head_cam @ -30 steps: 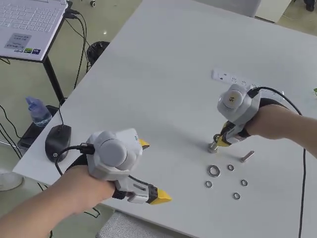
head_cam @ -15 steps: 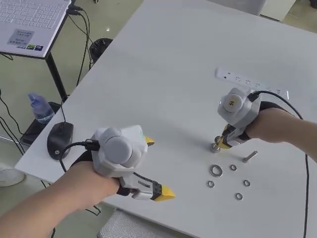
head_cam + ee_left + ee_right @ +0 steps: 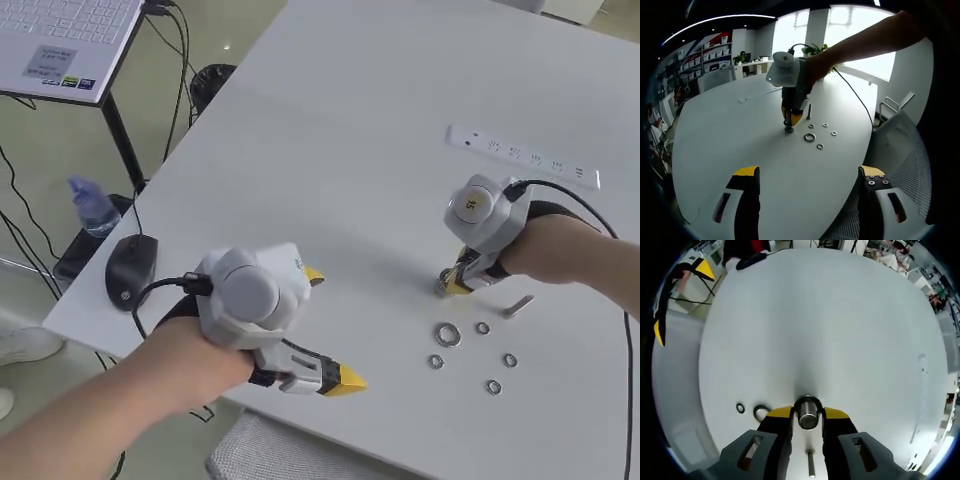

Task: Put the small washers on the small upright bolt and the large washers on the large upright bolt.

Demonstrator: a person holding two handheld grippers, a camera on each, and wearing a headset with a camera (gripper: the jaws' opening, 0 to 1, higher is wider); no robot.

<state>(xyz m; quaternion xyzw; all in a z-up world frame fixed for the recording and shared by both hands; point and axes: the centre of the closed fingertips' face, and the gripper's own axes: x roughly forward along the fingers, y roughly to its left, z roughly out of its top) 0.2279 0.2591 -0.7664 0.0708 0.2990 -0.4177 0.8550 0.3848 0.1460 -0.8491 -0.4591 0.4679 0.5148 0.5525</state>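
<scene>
The right gripper (image 3: 453,284) is at the right of the head view, low over the white table (image 3: 330,130). Its yellow jaws are pressed against the two sides of the large bolt (image 3: 808,418). In the right gripper view the bolt sits at the lower middle of the frame, between the two pads, with its round top toward the camera; it stands upright on the table.

The left gripper (image 3: 330,326) is in the lower middle of the head view, near the table edge, and its jaws are spread wide with nothing between them. It is well apart from the bolt and the washers.

The large washer (image 3: 447,334) lies flat just below and right of the large bolt in the head view, near it but not touching. Four small washers (image 3: 483,327) lie loose around it, to the right and lower right, each apart from the others. The small bolt (image 3: 518,306) lies on its side to the right of the right gripper. No washer is on either bolt.

A white power strip (image 3: 520,156) lies on the table in the upper right of the head view. Off the table, at the left of the frame, there are a laptop (image 3: 60,40), a black mouse (image 3: 130,270) at the table corner, and a bottle (image 3: 95,205) on the floor.
</scene>
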